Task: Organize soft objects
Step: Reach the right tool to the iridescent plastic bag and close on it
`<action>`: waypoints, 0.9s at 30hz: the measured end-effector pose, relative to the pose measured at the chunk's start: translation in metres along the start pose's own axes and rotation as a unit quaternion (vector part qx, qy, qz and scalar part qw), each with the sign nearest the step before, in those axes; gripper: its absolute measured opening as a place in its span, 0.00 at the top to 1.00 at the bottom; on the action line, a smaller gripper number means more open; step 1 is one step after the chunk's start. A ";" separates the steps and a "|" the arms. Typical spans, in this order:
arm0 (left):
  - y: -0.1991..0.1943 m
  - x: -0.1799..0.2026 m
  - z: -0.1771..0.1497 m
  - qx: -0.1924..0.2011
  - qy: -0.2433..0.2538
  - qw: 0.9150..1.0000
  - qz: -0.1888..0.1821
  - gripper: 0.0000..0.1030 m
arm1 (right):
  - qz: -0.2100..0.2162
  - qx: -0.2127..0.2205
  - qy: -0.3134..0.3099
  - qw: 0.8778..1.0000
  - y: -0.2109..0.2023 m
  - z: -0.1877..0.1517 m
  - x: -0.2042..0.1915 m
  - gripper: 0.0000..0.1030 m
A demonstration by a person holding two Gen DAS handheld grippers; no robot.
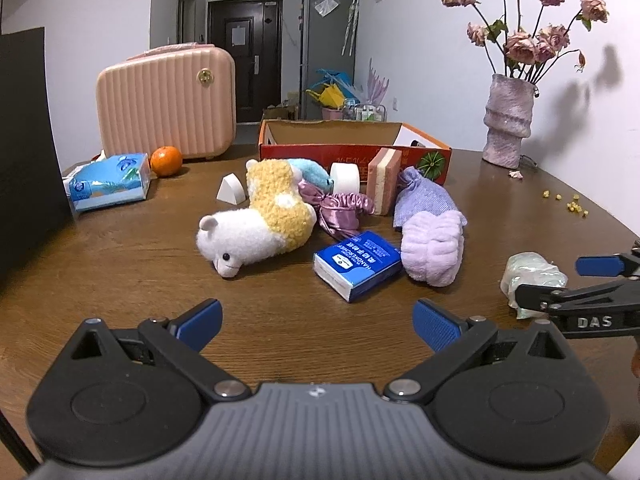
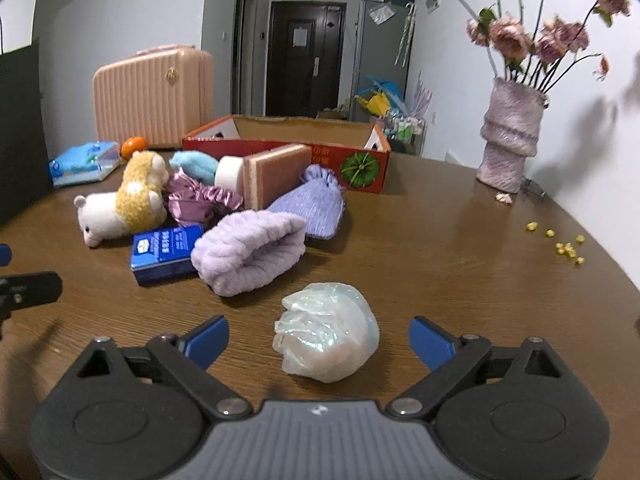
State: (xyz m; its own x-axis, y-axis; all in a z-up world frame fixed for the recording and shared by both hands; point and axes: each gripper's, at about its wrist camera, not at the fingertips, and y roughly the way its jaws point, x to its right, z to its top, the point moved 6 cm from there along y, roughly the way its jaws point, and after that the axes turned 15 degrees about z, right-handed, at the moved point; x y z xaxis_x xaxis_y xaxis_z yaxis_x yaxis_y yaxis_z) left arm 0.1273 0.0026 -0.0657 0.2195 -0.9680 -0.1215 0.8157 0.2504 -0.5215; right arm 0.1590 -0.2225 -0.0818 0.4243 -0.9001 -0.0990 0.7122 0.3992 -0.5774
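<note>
Your right gripper (image 2: pixel 319 338) has its jaws spread wide with the crumpled iridescent bundle (image 2: pixel 326 334) sitting on the worktop (image 2: pixel 460 248) between them, pads not touching it yet. Your left gripper (image 1: pixel 318 322) is released too, nothing in it, pointing at the plush sheep (image 1: pixel 256 224) and blue tissue pack (image 1: pixel 357 264). The rest of the soft pile, like the lavender headband (image 2: pixel 248 254), lies just in front of the red cardboard box (image 2: pixel 288 148).

Brown wooden bench (image 2: pixel 440 248) bearing: plush bear (image 1: pixel 256 232), lilac towel roll (image 2: pixel 248 252), tissue pack (image 1: pixel 356 264), iridescent bundle (image 2: pixel 326 336), red box (image 2: pixel 288 152), vase (image 2: pixel 510 136), pink case (image 1: pixel 166 106).
</note>
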 end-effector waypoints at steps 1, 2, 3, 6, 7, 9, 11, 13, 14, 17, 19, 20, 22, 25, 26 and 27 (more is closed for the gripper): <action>0.002 0.000 0.000 -0.001 0.000 1.000 0.000 0.00 | 0.002 -0.005 0.001 1.000 0.006 0.000 0.002 0.09; 0.003 0.000 0.000 -0.002 0.001 1.000 0.000 0.00 | 0.003 -0.008 0.002 1.000 0.011 0.000 0.003 0.10; 0.004 0.001 0.000 -0.003 0.002 1.000 0.001 0.00 | 0.004 -0.011 0.003 1.000 0.016 0.000 0.005 0.11; 0.007 0.002 -0.001 -0.005 0.003 1.000 0.003 0.00 | 0.008 -0.017 0.001 1.000 0.028 0.001 0.008 0.16; 0.009 0.002 -0.001 -0.006 0.003 1.000 0.003 0.00 | 0.010 -0.019 0.001 1.000 0.031 0.002 0.008 0.17; 0.012 0.002 0.000 -0.009 0.003 1.000 0.004 0.00 | 0.014 -0.022 0.000 1.000 0.038 0.002 0.010 0.19; 0.014 0.003 0.000 -0.011 0.003 1.000 0.004 0.00 | 0.016 -0.027 0.000 1.000 0.043 0.003 0.012 0.19; 0.016 0.003 0.001 -0.012 0.003 1.000 0.004 0.00 | 0.014 -0.030 0.001 0.999 0.048 0.004 0.014 0.22; 0.017 0.004 0.001 -0.013 0.004 1.000 0.004 0.00 | 0.015 -0.031 0.001 0.999 0.050 0.004 0.015 0.28; 0.021 0.005 0.002 -0.015 0.005 1.000 0.005 0.00 | 0.022 -0.037 0.006 0.999 0.056 0.003 0.016 0.38; 0.023 0.006 0.003 -0.015 0.005 1.000 0.005 0.00 | 0.028 -0.041 0.010 0.999 0.057 0.001 0.018 0.46; 0.024 0.007 0.003 -0.015 0.006 1.000 0.004 0.00 | 0.030 -0.042 0.012 0.999 0.058 0.001 0.019 0.51; 0.026 0.008 0.004 -0.015 0.008 1.000 0.004 0.00 | 0.036 -0.043 0.017 0.998 0.059 0.001 0.020 0.55; 0.031 0.011 0.006 -0.015 0.013 1.000 0.004 0.00 | 0.041 -0.036 0.022 0.998 0.059 0.001 0.021 0.58; 0.032 0.012 0.007 -0.014 0.015 1.000 0.004 0.00 | 0.044 -0.034 0.024 0.998 0.058 0.002 0.021 0.58; 0.033 0.013 0.009 -0.013 0.016 1.000 0.004 0.00 | 0.046 -0.031 0.026 0.998 0.058 0.002 0.022 0.59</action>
State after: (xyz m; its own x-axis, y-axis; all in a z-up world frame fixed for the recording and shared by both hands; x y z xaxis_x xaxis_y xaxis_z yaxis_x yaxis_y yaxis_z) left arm 0.1619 -0.0011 -0.0775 0.2086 -0.9661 -0.1520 0.7992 0.2579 -0.5429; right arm 0.2109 -0.2189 -0.1159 0.4550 -0.8690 -0.1945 0.6350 0.4697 -0.6133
